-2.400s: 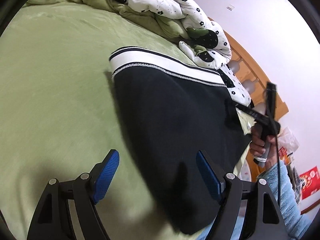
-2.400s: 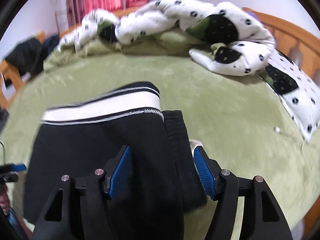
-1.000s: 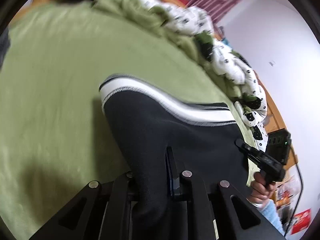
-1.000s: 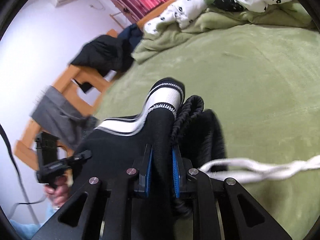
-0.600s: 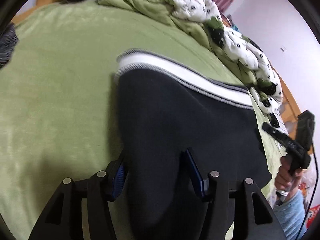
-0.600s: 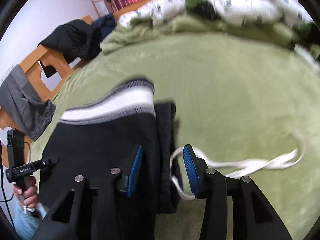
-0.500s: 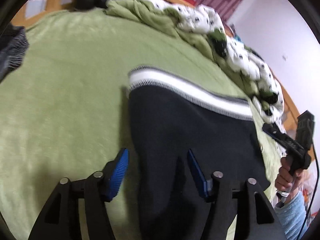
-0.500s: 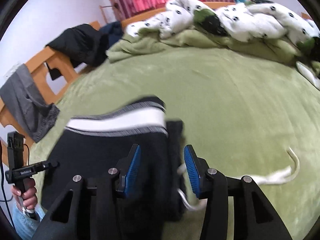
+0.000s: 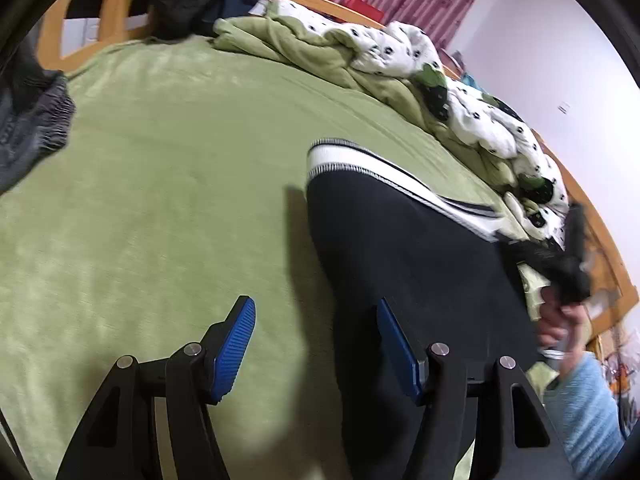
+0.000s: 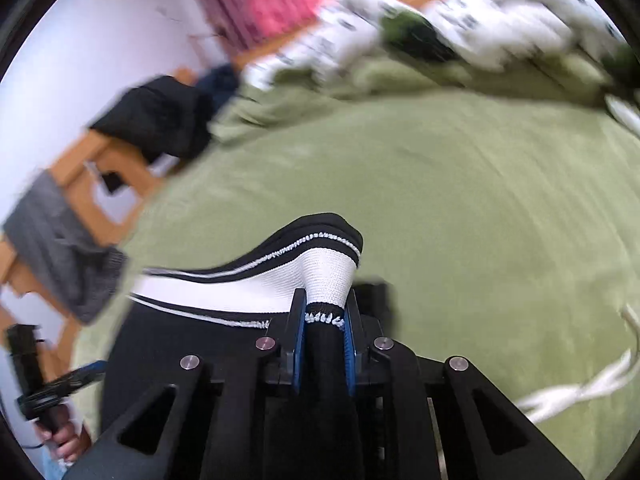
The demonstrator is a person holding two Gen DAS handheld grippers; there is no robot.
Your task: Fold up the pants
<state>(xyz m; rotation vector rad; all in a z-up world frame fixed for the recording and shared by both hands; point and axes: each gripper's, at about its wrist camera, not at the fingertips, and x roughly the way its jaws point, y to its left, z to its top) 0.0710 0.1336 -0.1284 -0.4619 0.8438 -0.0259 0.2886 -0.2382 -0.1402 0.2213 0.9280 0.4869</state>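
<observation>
Black pants (image 9: 408,264) with a white, black-striped waistband (image 9: 360,166) lie folded on a green bed cover (image 9: 168,184), toward the near right of the bed in the left wrist view. The left hand-held gripper (image 9: 316,346) stands released, its blue pads (image 9: 234,348) apart: the left pad lies over bare cover, the right pad over the near left edge of the pants, neither pressing on cloth. The right hand-held gripper (image 10: 323,336) has just been closing and is clenched on the pants (image 10: 192,360); its blue pads (image 10: 299,340) pinch a bunched fold just below the waistband (image 10: 320,276), which rises in a hump ahead of the jaws. A white drawstring (image 10: 580,388) trails across the cover (image 10: 460,200) at the near right of this view. At the far edge of the bed lies a crumpled white spotted quilt (image 9: 472,120) with green bedding. Dark clothes (image 10: 160,120) hang over a wooden bed frame (image 10: 76,168) at the left. The right wrist view is blurred in its far part.
</observation>
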